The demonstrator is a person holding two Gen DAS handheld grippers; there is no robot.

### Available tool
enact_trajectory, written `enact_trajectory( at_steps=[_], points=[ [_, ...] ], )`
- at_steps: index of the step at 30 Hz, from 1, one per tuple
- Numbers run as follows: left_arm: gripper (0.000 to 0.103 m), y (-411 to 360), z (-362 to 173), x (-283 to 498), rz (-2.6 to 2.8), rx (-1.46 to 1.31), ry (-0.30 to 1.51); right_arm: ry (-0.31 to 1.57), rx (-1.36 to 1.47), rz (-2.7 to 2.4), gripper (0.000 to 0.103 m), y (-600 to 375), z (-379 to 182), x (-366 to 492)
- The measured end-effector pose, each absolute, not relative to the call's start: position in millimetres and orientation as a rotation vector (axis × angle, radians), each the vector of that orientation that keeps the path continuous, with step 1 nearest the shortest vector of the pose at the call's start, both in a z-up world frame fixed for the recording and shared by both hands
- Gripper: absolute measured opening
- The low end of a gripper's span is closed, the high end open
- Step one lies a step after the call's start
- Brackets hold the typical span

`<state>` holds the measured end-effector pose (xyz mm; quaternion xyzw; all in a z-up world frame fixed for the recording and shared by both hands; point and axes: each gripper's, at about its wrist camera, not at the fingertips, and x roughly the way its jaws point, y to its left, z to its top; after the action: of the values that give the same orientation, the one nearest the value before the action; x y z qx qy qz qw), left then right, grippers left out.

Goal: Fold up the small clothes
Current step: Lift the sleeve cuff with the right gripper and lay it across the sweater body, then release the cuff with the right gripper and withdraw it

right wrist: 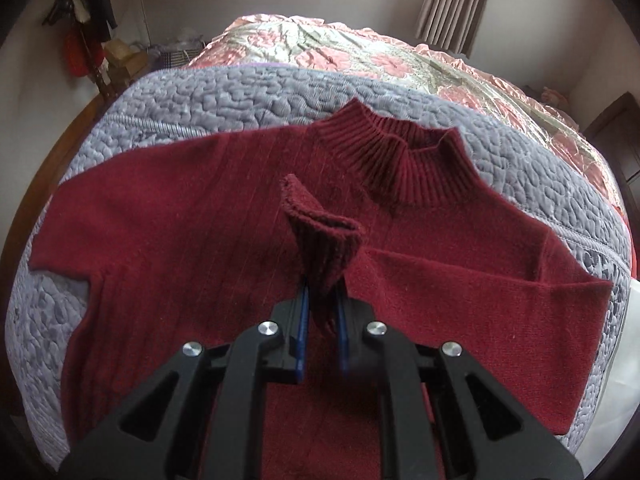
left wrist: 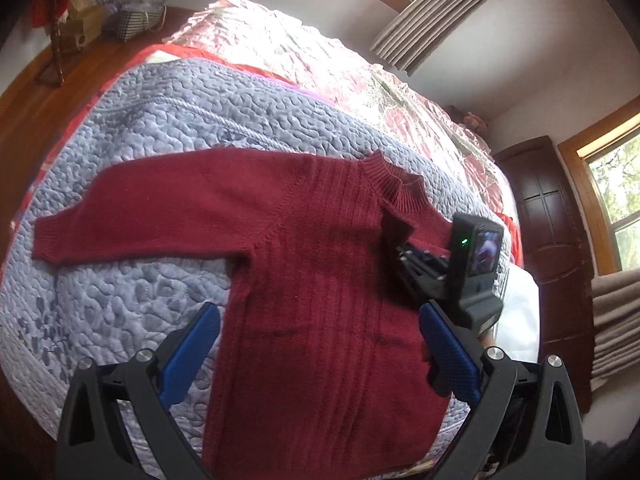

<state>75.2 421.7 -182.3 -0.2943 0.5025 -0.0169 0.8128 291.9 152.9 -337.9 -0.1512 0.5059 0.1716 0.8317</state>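
The right gripper [right wrist: 322, 312] has its blue-padded jaws pressed together on the ribbed cuff [right wrist: 324, 236] of one sleeve of a dark red knitted sweater [right wrist: 180, 232], and the cuff stands up above the jaws, over the sweater's chest. That sleeve [right wrist: 472, 292] is folded in from the far right edge across the body. The left gripper [left wrist: 316, 340] hangs with its jaws spread wide and empty above the lower body of the sweater, one blue pad over the hem-side edge, the other near the right gripper's black body, whose small camera screen [left wrist: 484, 254] glows beside a green light. The sweater lies flat, front up, on a grey-blue quilted bedspread [left wrist: 160, 120], its ribbed high collar [right wrist: 404, 160] pointing toward the far side of the bed and its other sleeve [left wrist: 120, 224] stretched straight out to the left. Beyond the bedspread lies a shiny pink floral quilt [right wrist: 360, 52]. Pleated grey curtains [left wrist: 436, 20] hang by a window, and a dark wooden door [left wrist: 552, 216] stands at the right.
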Motion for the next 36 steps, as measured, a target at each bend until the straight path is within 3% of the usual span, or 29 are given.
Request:
enact_trajectory(
  at_steps=[5, 8, 10, 15, 20, 26, 27, 29, 31, 33, 36],
  points=[
    [0.099, 422, -221, 115, -0.152, -0.773, 1.100, 1.093, -0.400, 0.353, 0.012, 169, -378, 288],
    [0.099, 419, -250, 139, -0.216, -0.880, 1.137, 1.080, -0.435, 0.364, 0.019, 173, -385, 281],
    [0.099, 415, -270, 156, -0.238, -0.951, 1.165, 1.086, -0.424, 0.379, 0.030, 170, -380, 275],
    [0.099, 395, -327, 197, -0.297, -1.175, 1.235, 1.098, -0.308, 0.370, 0.035, 125, -344, 241],
    [0.099, 360, -378, 234, -0.257, -1.212, 1.343, 1.176, -0.206, 0.357, 0.039, 73, -327, 192],
    [0.099, 331, -401, 263, -0.148, -1.084, 1.413, 1.234, -0.134, 0.346, 0.039, 39, -325, 158],
    [0.096, 329, -403, 266, -0.134, -1.072, 1.418, 1.236, -0.118, 0.347, 0.039, 37, -324, 156],
    [0.081, 324, -403, 270, -0.103, -1.015, 1.436, 1.233, -0.089, 0.355, 0.039, 36, -321, 150],
    [0.038, 318, -399, 273, -0.072, -0.943, 1.464, 1.227, -0.065, 0.367, 0.040, 36, -317, 146],
    [0.019, 317, -394, 275, -0.060, -0.911, 1.465, 1.222, -0.046, 0.383, 0.042, 38, -312, 142],
    [0.010, 315, -377, 278, -0.084, -0.834, 1.445, 1.216, -0.041, 0.406, 0.043, 42, -304, 138]
  ],
)
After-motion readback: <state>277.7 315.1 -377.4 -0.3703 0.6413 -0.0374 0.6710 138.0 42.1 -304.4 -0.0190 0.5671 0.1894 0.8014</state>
